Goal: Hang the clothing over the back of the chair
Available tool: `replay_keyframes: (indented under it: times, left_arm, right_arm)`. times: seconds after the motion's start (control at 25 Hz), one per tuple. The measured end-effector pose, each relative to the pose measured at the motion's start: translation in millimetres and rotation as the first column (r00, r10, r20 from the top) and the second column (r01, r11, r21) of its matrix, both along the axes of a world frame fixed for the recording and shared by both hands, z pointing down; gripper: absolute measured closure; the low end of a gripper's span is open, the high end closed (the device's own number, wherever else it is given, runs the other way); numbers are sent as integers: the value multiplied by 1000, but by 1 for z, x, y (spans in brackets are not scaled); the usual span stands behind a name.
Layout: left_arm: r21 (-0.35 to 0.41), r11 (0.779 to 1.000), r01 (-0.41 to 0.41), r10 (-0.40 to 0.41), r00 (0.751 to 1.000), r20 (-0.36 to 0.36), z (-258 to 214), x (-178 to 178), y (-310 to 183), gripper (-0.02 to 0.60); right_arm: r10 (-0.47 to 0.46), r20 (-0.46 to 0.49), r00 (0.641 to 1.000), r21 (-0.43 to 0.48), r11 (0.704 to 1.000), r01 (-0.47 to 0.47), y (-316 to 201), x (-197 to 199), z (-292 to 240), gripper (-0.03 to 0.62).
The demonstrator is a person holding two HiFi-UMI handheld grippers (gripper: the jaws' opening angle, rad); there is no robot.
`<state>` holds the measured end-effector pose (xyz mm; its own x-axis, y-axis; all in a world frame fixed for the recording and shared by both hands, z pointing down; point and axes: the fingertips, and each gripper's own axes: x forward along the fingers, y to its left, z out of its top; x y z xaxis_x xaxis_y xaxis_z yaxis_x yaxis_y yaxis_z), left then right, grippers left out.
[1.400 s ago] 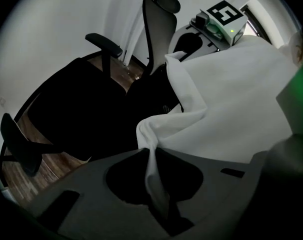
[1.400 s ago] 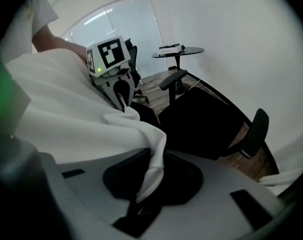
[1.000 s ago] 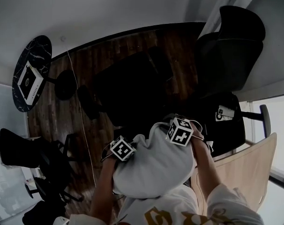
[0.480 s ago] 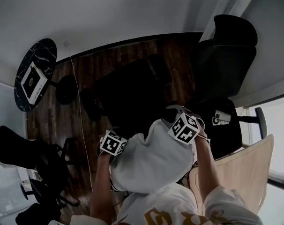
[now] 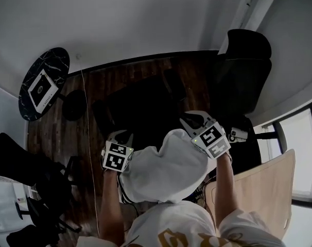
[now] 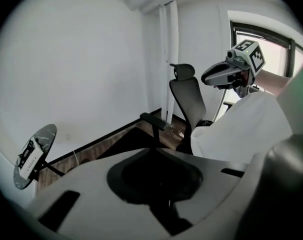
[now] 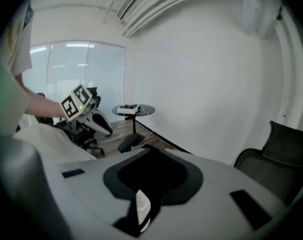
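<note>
A white garment (image 5: 166, 169) hangs bunched between my two grippers, close to the person's chest. My left gripper (image 5: 119, 137) grips its left corner and my right gripper (image 5: 195, 120) its right corner; both sets of jaws are closing. A strip of white cloth (image 7: 139, 208) shows inside the right gripper (image 7: 147, 194). The left gripper (image 6: 159, 189) shows only a dark gap, with the garment (image 6: 251, 129) at its right. A black office chair (image 5: 145, 104) stands on the floor just ahead of both grippers. A second black chair (image 5: 243, 68), with a headrest, stands at the far right.
A round marble table (image 5: 42, 84) with a white box (image 5: 41, 90) stands at the left by the wall. More black chairs (image 5: 27, 174) crowd the lower left. A light wooden chair back (image 5: 259, 187) is at my right. A thin cable (image 5: 89, 133) runs across the wooden floor.
Both grippers have risen with the white garment. The left one has drifted outward to the left, so the cloth now stretches wider between them.
</note>
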<state>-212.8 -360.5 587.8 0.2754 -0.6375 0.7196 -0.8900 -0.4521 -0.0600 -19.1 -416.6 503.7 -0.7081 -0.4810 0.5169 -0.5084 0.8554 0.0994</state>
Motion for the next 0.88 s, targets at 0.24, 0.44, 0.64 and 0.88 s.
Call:
replay_keyframes:
  times: [0.24, 0.44, 0.64, 0.88]
  left_arm:
    - [116, 983, 141, -121, 979, -163, -56, -7, 20, 560]
    - [239, 950, 202, -135, 954, -269, -104, -6, 48, 561]
    - [307, 919, 246, -134, 930, -343, -133, -4, 87, 561]
    - [358, 901, 244, -93, 916, -391, -152, 7, 143, 561]
  right_arm:
    - [73, 347, 935, 15, 996, -83, 33, 12, -79, 568]
    - [142, 577, 805, -48, 989, -140, 70, 18, -114, 582]
    - [185, 505, 843, 17, 974, -224, 115, 24, -107, 582]
    - [242, 483, 842, 60, 950, -307, 170, 28, -108, 582]
